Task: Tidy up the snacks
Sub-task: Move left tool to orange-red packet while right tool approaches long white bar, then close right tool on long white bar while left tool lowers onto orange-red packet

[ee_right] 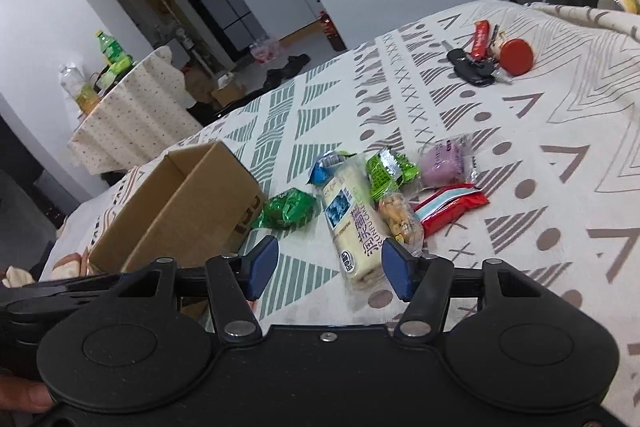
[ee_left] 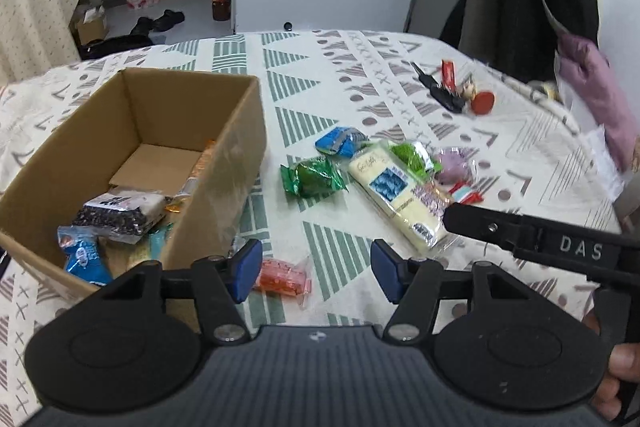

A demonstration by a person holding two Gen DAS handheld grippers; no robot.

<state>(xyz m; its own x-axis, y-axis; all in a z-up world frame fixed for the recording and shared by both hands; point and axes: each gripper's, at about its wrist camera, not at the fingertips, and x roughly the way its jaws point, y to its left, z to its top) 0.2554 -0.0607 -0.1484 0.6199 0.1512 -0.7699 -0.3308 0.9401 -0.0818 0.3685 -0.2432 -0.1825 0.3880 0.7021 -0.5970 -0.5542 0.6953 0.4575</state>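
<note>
Sorting the loose snacks into the open brown cardboard box [ee_left: 132, 163], we list the field as it lies. Box: at the left of the patterned cloth worktop [ee_left: 320, 75], already holding several packets at its near end, far end bare.

Loose stock, clustered right of the box: one long pale-yellow cake bar in clear wrap [ee_right: 354, 223]; two green foil packets [ee_left: 314, 177] [ee_right: 390, 171]; one blue foil packet [ee_left: 340, 141]; one purple round cake in clear wrap [ee_right: 444, 163]; one red-and-pale-blue wrapper [ee_right: 448, 207]; one clear packet of nuts [ee_right: 400, 221]; one small orange packet [ee_left: 282, 277] close to the box's near corner.

Left gripper [ee_left: 314, 273]: released, jaws spread, nothing between them, poised above the cloth just right of the orange packet. Right gripper [ee_right: 330, 263]: likewise released and empty, jaws standing either side of the near end of the cake bar.

Step in hand, as we judge it: taking the cake bar. We would close across its width, nearer its middle, since a long soft bar gripped at one end may droop. The nut packet touches its right side; we would keep that finger clear of it.

Room: the cloth between cluster and box is open. The box wall is tall, so we lift well over its rim. A set of black keys with a red disc [ee_right: 492, 59] lies well apart, far side.
</note>
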